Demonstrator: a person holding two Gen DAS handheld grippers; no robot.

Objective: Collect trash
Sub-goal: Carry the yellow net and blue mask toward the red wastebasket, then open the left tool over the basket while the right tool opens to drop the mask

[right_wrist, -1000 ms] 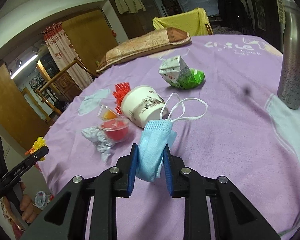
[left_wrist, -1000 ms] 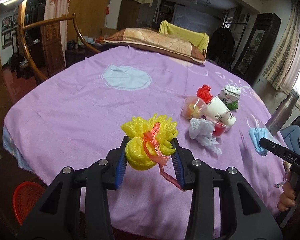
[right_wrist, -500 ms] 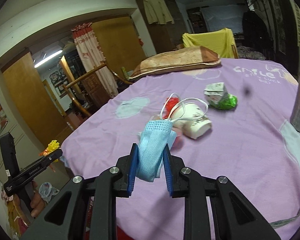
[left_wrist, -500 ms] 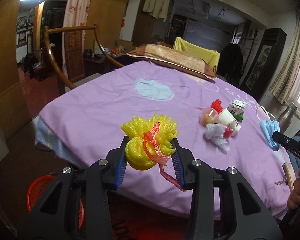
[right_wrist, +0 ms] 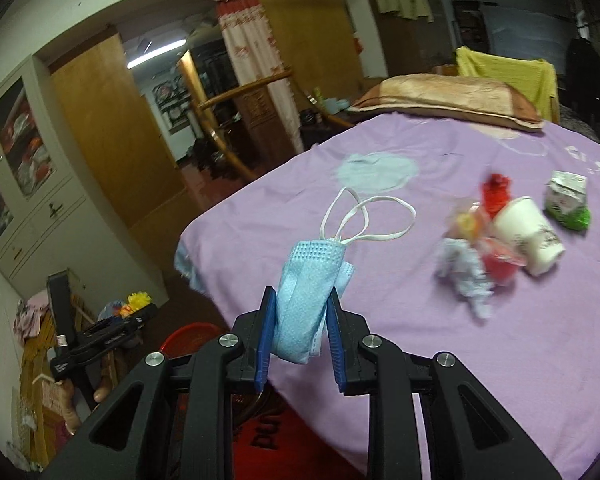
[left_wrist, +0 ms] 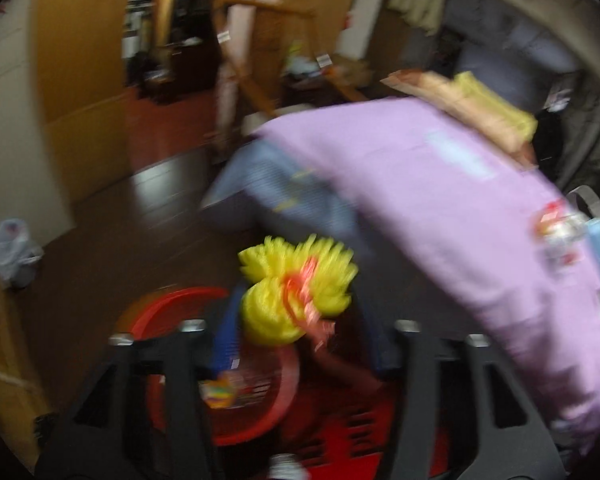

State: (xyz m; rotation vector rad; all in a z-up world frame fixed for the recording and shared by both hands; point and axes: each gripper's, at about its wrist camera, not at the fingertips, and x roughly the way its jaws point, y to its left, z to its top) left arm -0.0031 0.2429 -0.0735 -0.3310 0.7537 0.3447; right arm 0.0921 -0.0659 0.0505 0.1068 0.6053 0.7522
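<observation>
The left wrist view is blurred by motion. My left gripper (left_wrist: 300,308) hangs past the table's edge above a red basket (left_wrist: 172,308). Its jaws are opening, and a yellow foam net (left_wrist: 284,296) tied with a red strip sits loose between them, with a gap on the right side. My right gripper (right_wrist: 301,300) is shut on a folded blue face mask (right_wrist: 308,280), its white ear loops hanging forward over the purple tablecloth (right_wrist: 420,340). In the right wrist view the left gripper (right_wrist: 112,334) shows low at the left, beside the red basket (right_wrist: 184,336).
On the cloth lie a paper cup (right_wrist: 528,236), a milk carton (right_wrist: 566,196), a crumpled tissue (right_wrist: 464,272), a red jelly cup (right_wrist: 500,266) and a red foam net (right_wrist: 496,194). A pillow (right_wrist: 448,98) lies at the far edge. A plastic bag (left_wrist: 10,248) sits on the floor.
My left gripper swung off the table and down over the red basket, and its jaws spread away from the yellow foam net. My right gripper rose and moved left with the mask.
</observation>
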